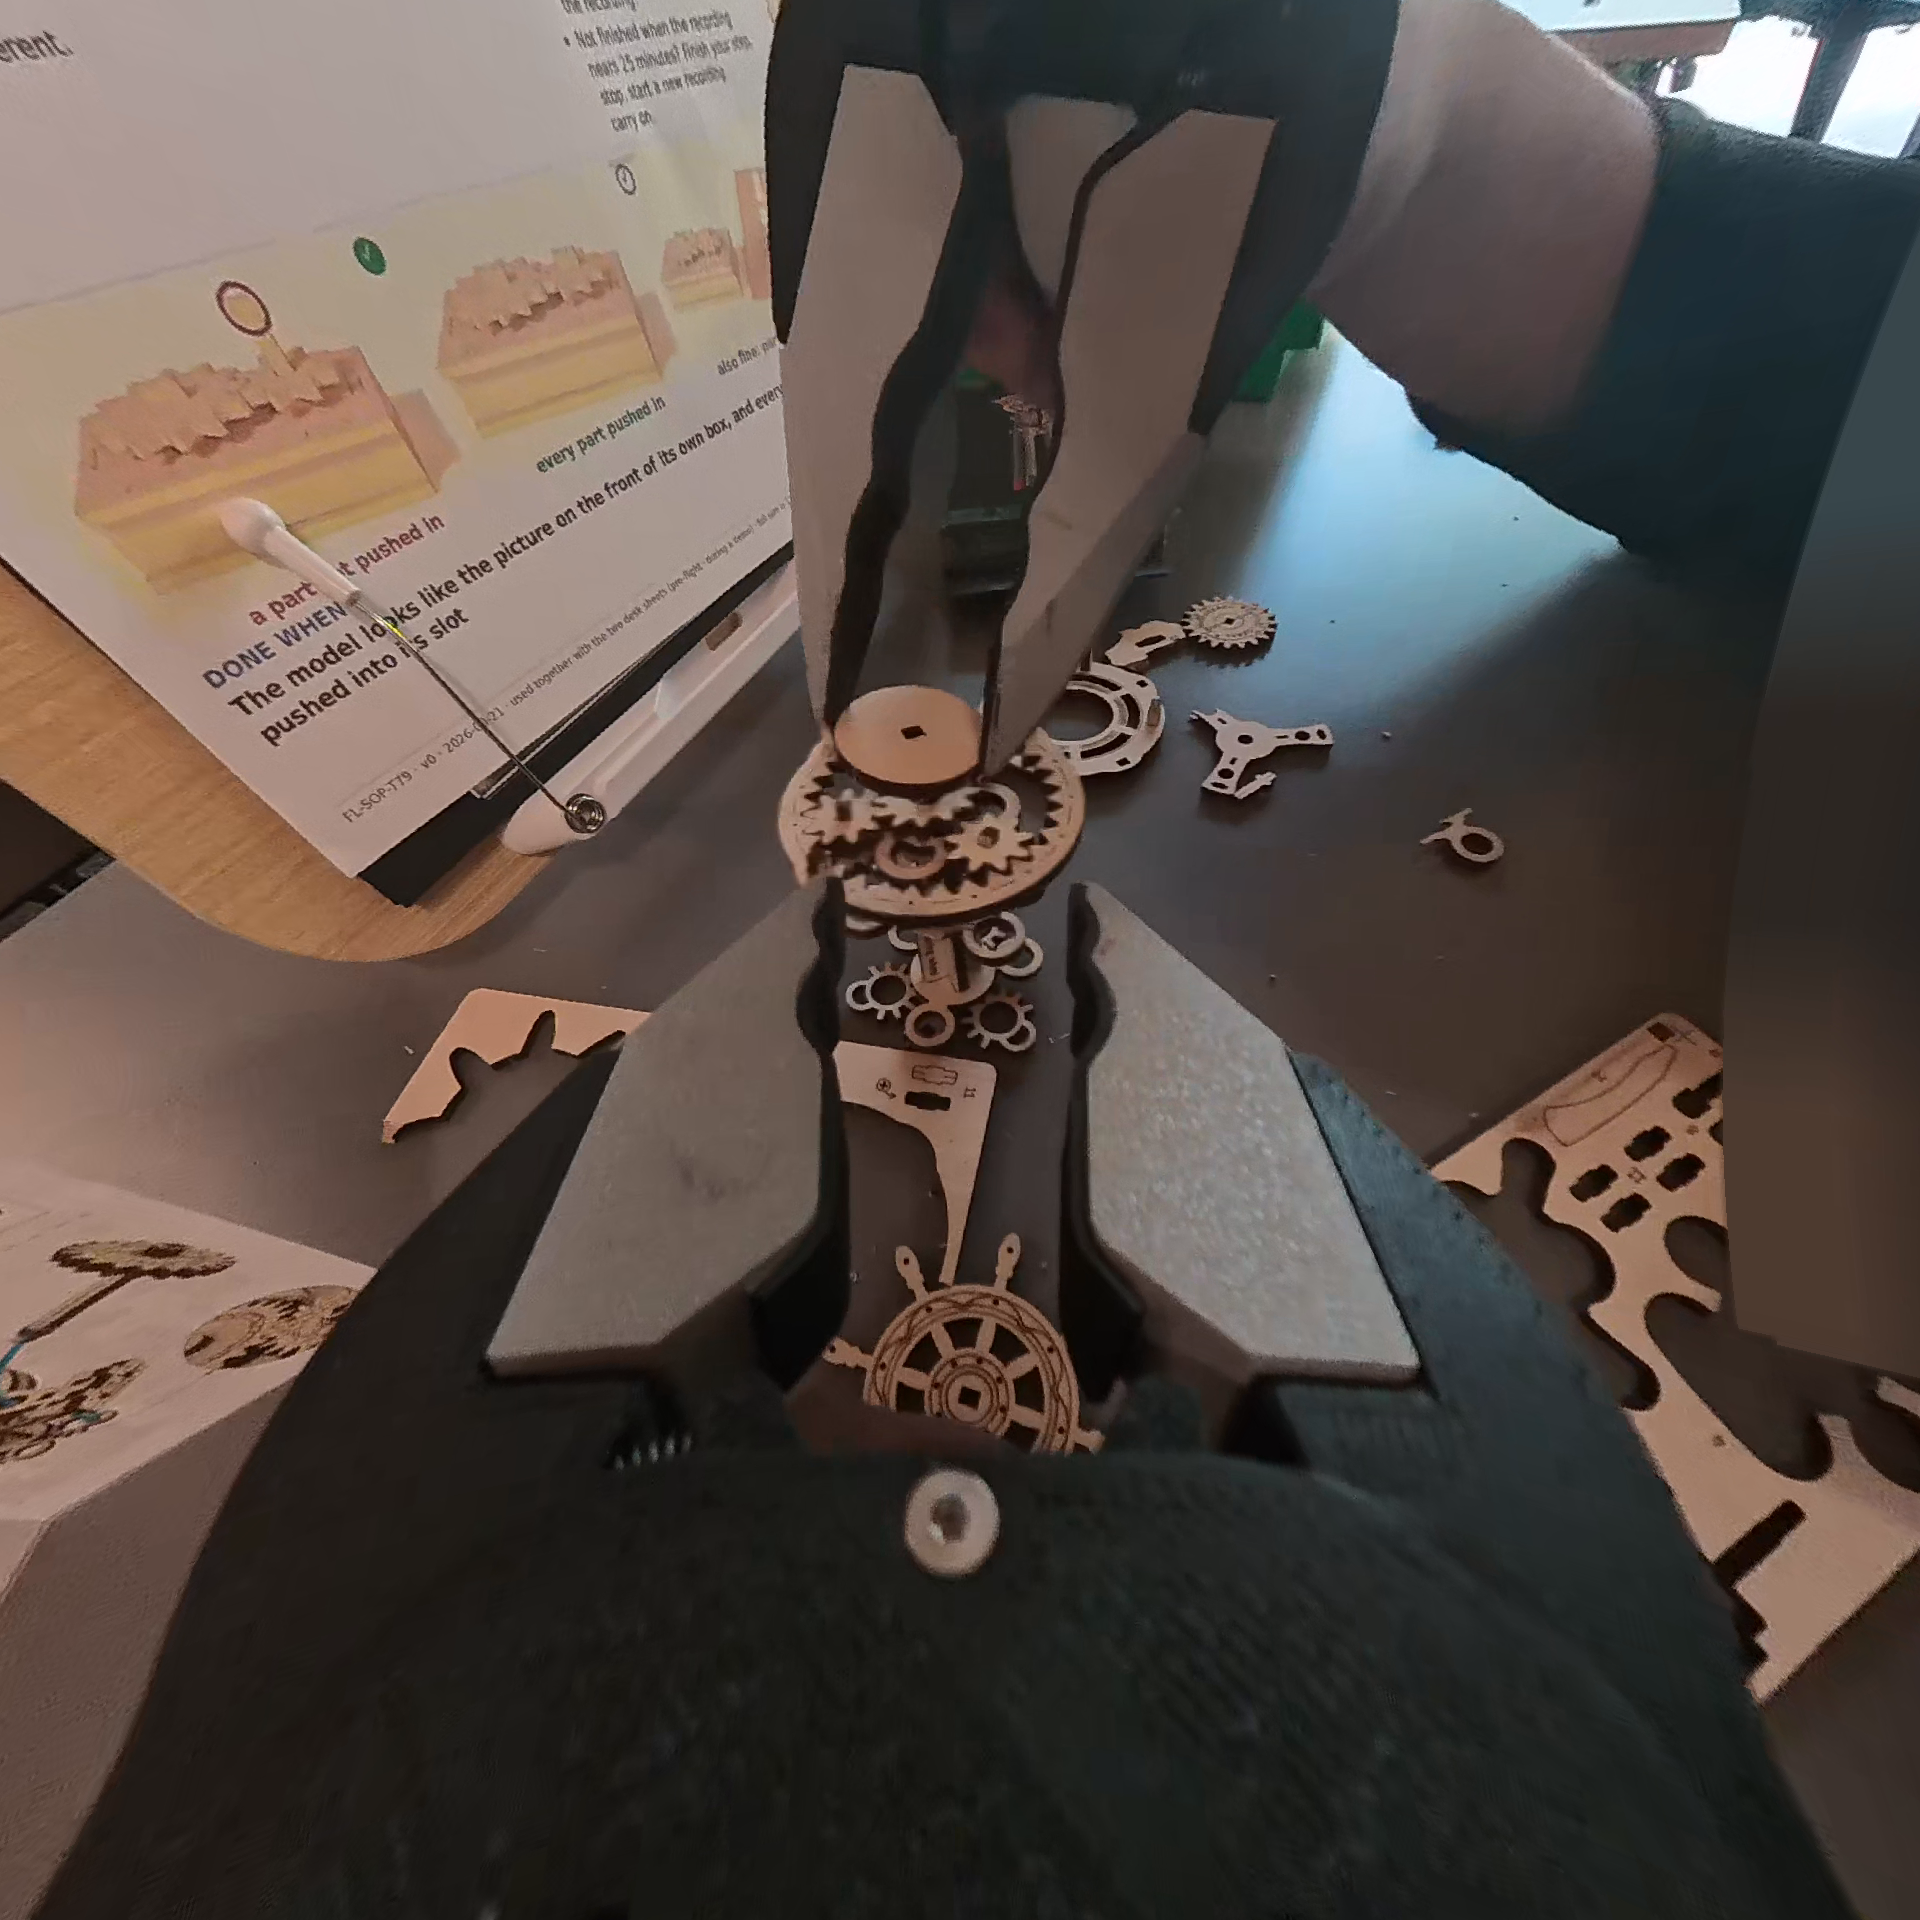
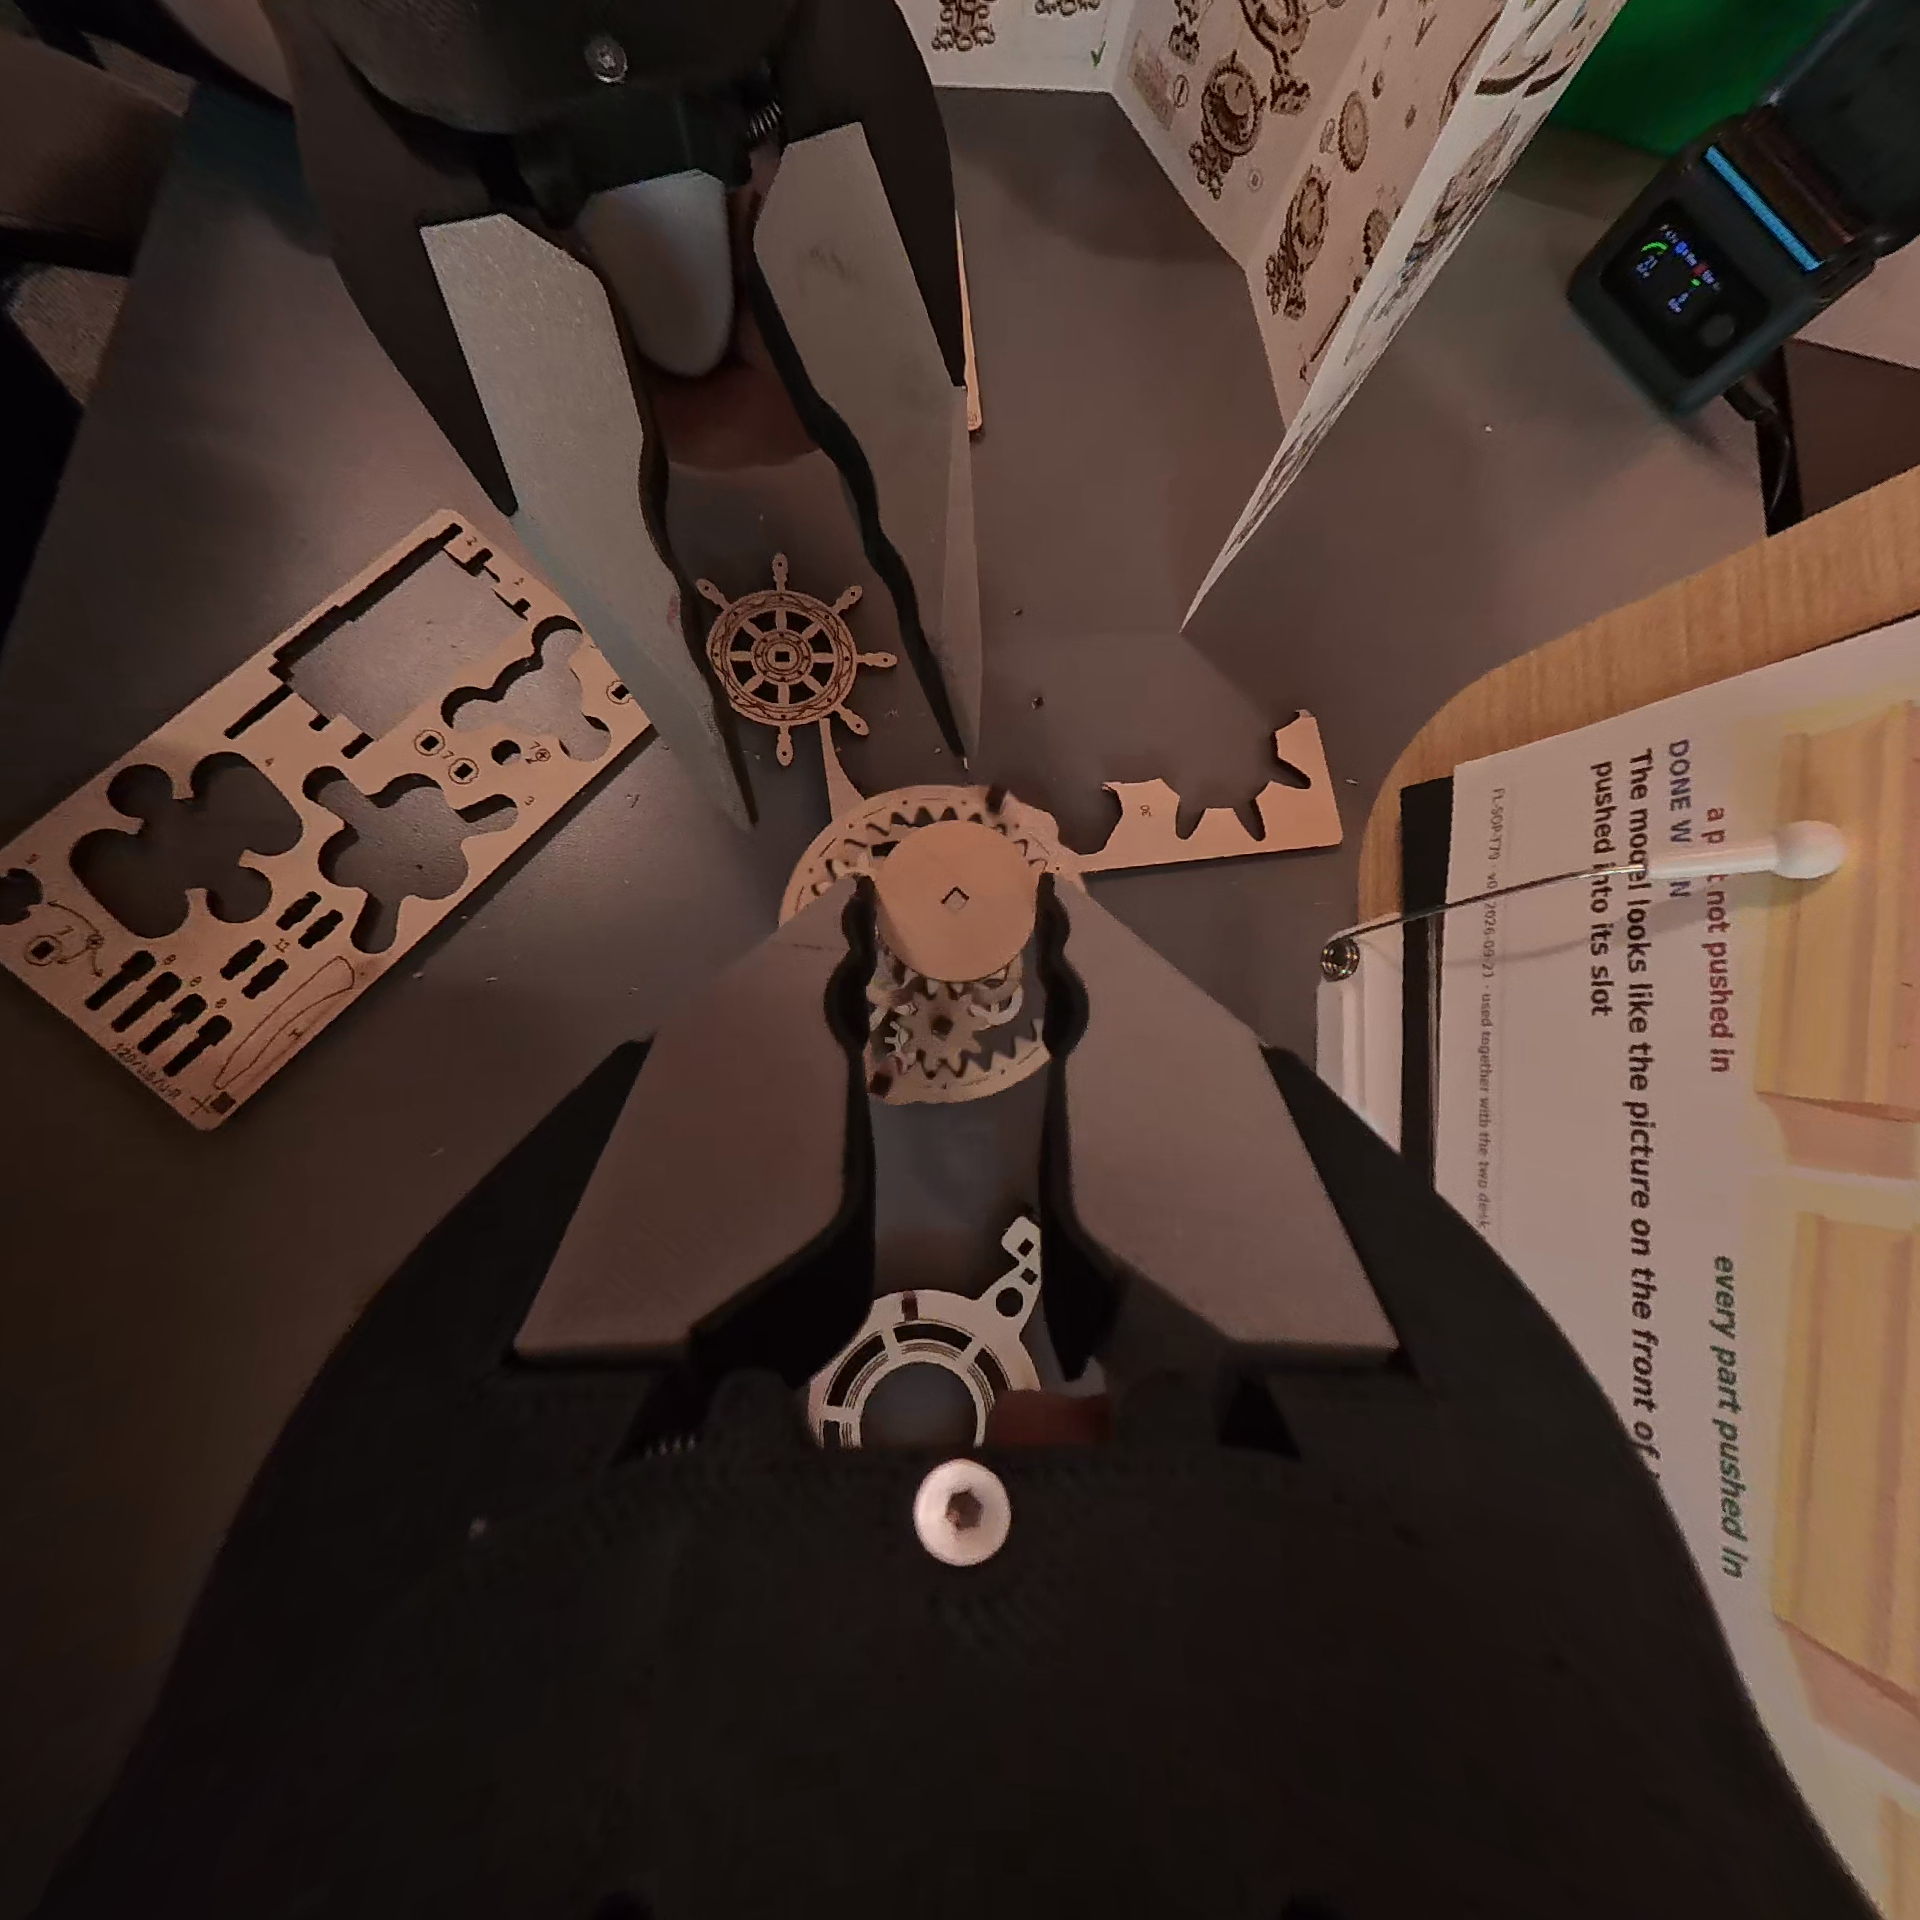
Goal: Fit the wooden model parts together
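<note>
Plywood disc (image 2: 954,902), round, flat, pale, with a small square hole at its centre: pinched at its rim between the black ribbed fingertips of the right gripper (image 2: 954,914), jaws closed onto it. It sits on top of the gear assembly (image 1: 930,821), a laser-cut wooden ring with inner teeth and several small cogwheels meshed inside, resting on the dark matte table (image 1: 1455,935).

Left gripper (image 1: 951,914): grey textured pads on black printed fingers, jaws parted and holding nothing, tips just beside the assembly's near edge at 6 o'clock.

Ship's wheel (image 2: 784,660): engraved plywood with spoked rim and handle pegs, lying flat between the left gripper's fingers, at 11 o'clock of the disc in the right wrist view.

Punched-out plywood sheet (image 2: 291,821): rectangular, with lobed cut-outs and narrow slots, at 9 o'clock.

Loose parts at 3 o'clock of the assembly in the left wrist view: small cog (image 1: 1231,623), curved ring segment (image 1: 1117,722), three-armed piece (image 1: 1247,748).

Printed instruction sheet (image 1: 416,436): glossy white paper on a wood-grain board, at 10 o'clock.
</note>
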Tool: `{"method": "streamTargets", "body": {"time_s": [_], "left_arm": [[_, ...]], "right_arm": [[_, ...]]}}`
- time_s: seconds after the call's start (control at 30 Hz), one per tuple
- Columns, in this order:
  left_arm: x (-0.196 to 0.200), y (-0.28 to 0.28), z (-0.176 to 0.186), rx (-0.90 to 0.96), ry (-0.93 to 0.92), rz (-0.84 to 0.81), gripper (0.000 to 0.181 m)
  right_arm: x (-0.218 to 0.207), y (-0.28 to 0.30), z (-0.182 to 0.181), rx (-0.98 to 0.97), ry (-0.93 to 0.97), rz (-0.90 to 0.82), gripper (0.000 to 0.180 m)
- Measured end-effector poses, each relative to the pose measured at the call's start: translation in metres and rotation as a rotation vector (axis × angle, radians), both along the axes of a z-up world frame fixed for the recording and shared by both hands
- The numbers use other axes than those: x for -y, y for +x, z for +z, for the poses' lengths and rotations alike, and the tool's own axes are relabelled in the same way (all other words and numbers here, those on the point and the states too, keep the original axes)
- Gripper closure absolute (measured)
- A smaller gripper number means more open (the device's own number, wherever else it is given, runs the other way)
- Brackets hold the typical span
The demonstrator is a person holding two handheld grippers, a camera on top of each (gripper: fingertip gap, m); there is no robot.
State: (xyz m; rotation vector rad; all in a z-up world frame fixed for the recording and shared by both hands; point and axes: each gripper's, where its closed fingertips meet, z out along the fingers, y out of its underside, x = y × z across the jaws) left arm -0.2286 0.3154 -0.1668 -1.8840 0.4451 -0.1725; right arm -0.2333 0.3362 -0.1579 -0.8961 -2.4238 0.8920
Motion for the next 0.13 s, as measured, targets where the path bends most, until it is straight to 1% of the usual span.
{"method": "streamTargets", "body": {"time_s": [0.13], "left_arm": [[0.0003, 0.0005, 0.0025, 0.01, 0.005, -0.002, 0.141]], "right_arm": [[0.0001, -0.001, -0.001, 0.005, -0.015, 0.006, 0.152]]}}
